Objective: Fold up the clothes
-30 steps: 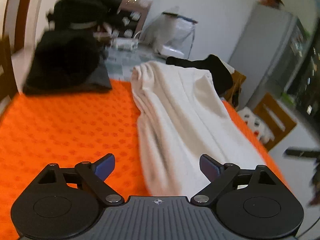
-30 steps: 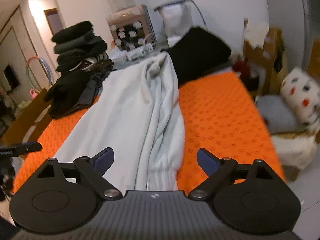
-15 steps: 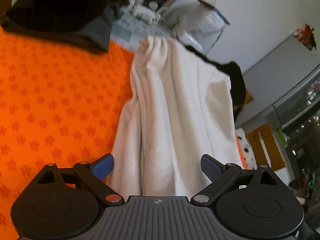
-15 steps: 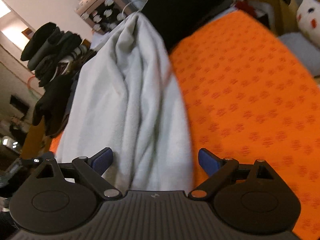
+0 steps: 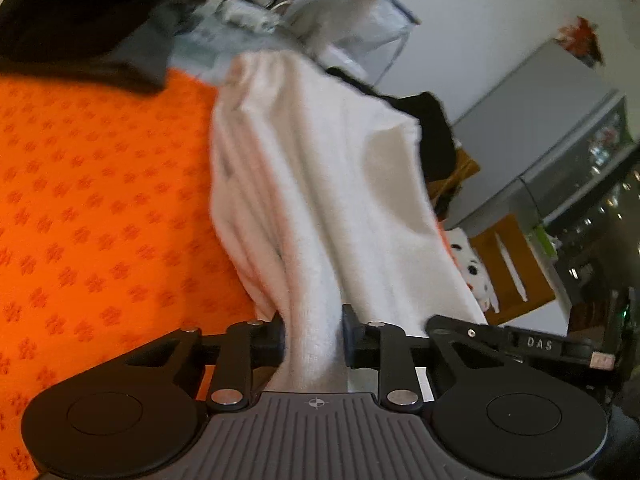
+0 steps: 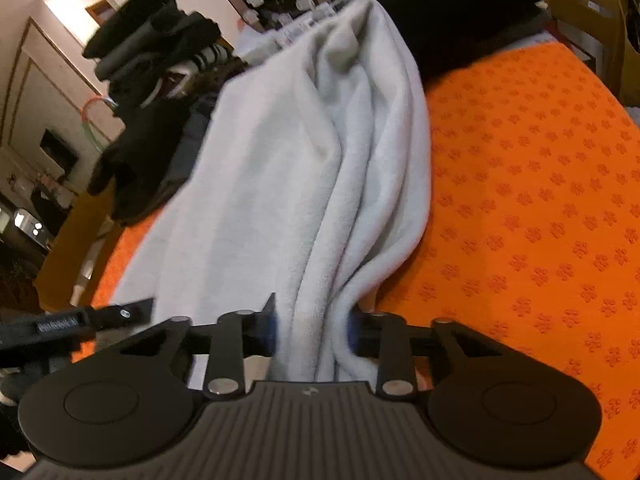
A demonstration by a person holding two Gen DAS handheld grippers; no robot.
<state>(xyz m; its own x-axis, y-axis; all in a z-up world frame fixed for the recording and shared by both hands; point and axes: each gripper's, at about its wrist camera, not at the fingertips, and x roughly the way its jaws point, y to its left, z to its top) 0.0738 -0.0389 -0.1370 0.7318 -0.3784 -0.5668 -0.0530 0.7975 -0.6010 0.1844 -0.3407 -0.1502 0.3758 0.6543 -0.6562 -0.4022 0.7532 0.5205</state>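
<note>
Both claws clamped on the near end of the white garment (image 5: 320,184) — left claw (image 5: 313,336), right claw (image 6: 312,330) — long axis runs straight away across the orange surface (image 6: 540,200).

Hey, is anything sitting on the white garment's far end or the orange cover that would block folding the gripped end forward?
Nothing visible does. The left gripper and right gripper both pinch the near end of the white garment. The garment's top is bare; dark clothes lie beside and beyond its far end, off the open orange cover.
</note>
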